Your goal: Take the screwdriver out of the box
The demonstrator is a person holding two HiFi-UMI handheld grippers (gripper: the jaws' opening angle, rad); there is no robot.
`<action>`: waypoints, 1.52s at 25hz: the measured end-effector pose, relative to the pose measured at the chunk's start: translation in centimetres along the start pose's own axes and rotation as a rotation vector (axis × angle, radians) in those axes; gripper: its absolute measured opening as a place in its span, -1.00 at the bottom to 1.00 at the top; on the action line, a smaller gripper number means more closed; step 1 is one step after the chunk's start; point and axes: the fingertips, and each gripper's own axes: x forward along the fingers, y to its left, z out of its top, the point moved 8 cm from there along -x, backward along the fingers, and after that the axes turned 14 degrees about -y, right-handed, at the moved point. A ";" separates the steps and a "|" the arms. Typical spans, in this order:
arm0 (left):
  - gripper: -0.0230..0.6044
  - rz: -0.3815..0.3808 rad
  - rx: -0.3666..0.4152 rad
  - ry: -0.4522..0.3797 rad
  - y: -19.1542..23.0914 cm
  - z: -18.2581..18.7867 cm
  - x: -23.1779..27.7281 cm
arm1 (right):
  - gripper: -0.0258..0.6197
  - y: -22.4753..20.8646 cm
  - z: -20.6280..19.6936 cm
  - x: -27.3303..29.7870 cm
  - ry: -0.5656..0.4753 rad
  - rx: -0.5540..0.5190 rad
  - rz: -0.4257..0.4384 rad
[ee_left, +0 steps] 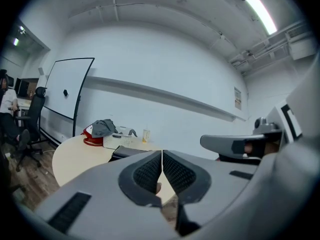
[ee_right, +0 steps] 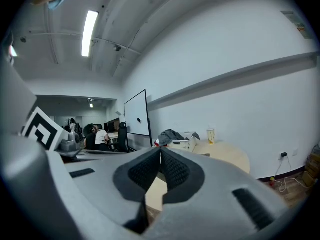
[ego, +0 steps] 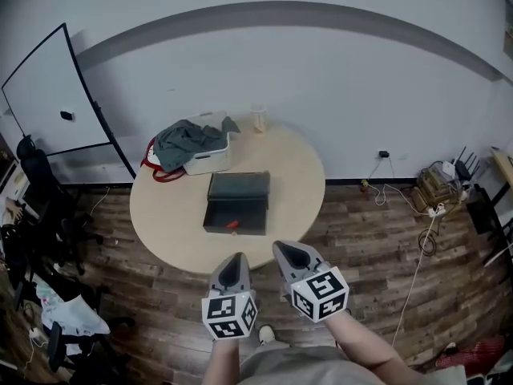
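Table (ego: pixel 160 207) mid-frame bearing box (ego: pixel 216 215), screwdriver (ego: pixel 232 224) lying inside. Left gripper (ego: pixel 235 257), right gripper (ego: pixel 281 248) hovering lower centre, jaws pressed together, empty; reach pending, needing spreading.

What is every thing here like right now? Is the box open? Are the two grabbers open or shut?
box: open, lid folded back, sitting on the round table.
screwdriver: lying inside the box, not held.
basket: upright, with a crumpled grey cloth in it.
cup: standing upright.
left gripper: shut, empty.
right gripper: shut, empty.
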 end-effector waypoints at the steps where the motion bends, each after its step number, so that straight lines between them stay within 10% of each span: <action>1: -0.91 0.002 0.001 0.002 0.8 0.0 0.8 | -0.92 -0.2 -0.1 0.9 0.002 -0.002 -0.003; 19: -0.91 -0.028 -0.020 0.127 9.9 -3.8 11.5 | -0.92 -3.8 -5.3 11.8 0.092 0.001 -0.063; 38: -0.67 -0.085 0.000 0.464 13.7 -12.7 19.9 | -0.92 -10.9 -11.1 19.3 0.214 0.070 -0.030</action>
